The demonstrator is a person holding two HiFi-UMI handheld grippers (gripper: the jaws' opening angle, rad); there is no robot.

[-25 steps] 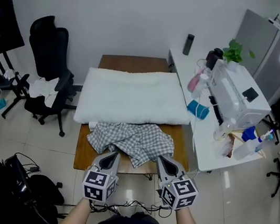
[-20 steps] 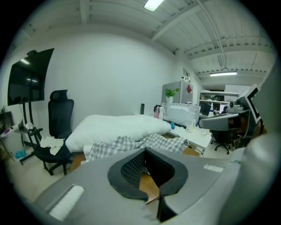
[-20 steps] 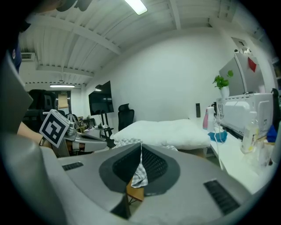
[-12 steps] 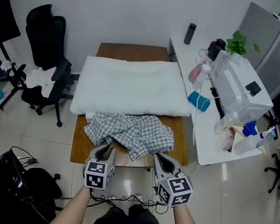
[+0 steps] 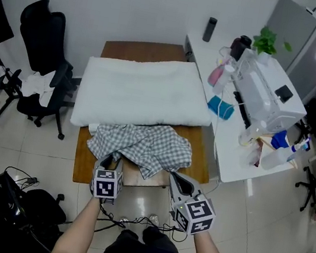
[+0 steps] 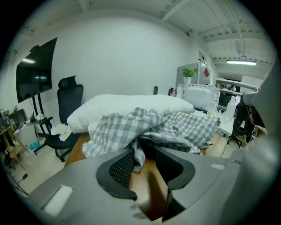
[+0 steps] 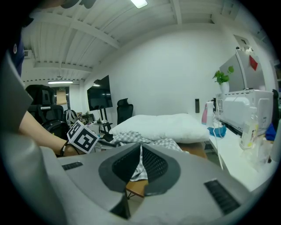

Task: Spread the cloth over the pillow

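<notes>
1. The grey-and-white checked cloth (image 5: 141,145) lies bunched on the near half of the brown wooden table (image 5: 143,50). Its far edge touches the pillow and its near edge hangs over the table's near side.
2. The plump white pillow (image 5: 142,93) lies across the table just beyond the cloth, uncovered.
3. The left gripper (image 6: 145,151) is released at the cloth's near left corner. Its jaws have just been opening and stand wide apart. A flap of cloth hangs between them beside the left pad, and neither pad presses on it.
4. The right gripper (image 7: 141,147) clamps the cloth's near right edge. Its jaws have just been opening a little, yet a narrow strip of fabric is pinched between the pads.
5. To the left stands a black office chair (image 5: 42,31) with white fabric on its seat.
6. To the right stands a long white desk (image 5: 230,159) with a white boxy machine (image 5: 271,97) and a small green plant (image 5: 266,44) on it.
</notes>
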